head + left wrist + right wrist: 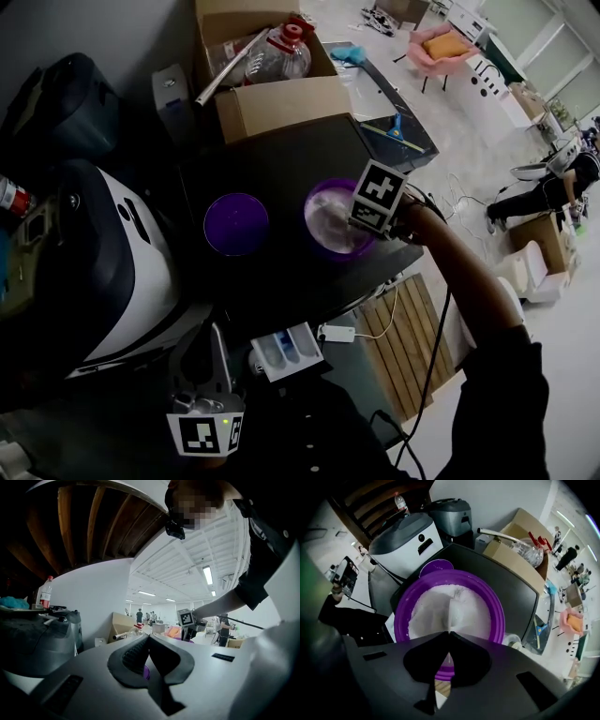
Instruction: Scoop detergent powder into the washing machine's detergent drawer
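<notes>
Left gripper (pixel 148 638): jaws together, nothing between, idle low by my body. Drawer (pixel 286 350) just right of it, open, below table (pixel 281 159) edge.

Lid (pixel 235 224) off, flat on table. Tub (pixel 498 616) beside lid, powder (pixel 431 606) inside.

Right gripper (pixel 449 632): clamped on pale scoop (pixel 451 613), blade seemingly in powder.

I'd push scoop under powder, level the wrist, lift slowly, take a modest load, carry low to drawer.

Writing: none readable. Cubes show square markers only.

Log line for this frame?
right tool: shut on scoop, in tub powder | left tool: shut, empty | drawer: open
</notes>
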The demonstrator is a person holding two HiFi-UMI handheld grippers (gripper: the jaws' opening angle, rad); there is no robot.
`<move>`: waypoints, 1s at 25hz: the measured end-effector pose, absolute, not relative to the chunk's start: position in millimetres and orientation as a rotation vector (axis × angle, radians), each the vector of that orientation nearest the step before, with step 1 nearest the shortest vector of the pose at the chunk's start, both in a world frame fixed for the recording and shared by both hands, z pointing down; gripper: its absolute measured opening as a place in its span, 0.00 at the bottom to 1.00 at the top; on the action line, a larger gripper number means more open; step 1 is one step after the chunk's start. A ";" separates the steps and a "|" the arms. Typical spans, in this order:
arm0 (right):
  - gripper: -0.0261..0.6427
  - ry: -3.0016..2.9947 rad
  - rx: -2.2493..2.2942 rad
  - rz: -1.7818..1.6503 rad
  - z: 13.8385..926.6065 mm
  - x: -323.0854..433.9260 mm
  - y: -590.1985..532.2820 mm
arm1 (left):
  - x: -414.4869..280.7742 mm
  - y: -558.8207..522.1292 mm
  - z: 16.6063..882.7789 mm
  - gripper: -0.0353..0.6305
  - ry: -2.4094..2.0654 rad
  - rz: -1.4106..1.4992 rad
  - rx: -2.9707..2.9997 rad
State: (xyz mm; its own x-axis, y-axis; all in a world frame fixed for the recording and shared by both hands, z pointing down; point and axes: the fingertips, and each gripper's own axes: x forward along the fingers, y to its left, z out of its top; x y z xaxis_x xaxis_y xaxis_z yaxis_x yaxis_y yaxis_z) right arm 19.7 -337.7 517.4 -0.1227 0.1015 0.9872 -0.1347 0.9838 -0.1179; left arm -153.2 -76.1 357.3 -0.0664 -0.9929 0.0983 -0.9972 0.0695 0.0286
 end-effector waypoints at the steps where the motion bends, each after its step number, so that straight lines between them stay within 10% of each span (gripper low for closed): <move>1: 0.09 -1.696 0.014 0.260 518.9 19.0 -335.4 | -152.8 -76.3 357.5 0.07 -2.226 0.071 2.083; 25: 0.09 -2.183 -0.020 1.180 447.8 15.0 -304.2 | -143.8 -86.9 345.6 0.07 -2.188 0.073 2.165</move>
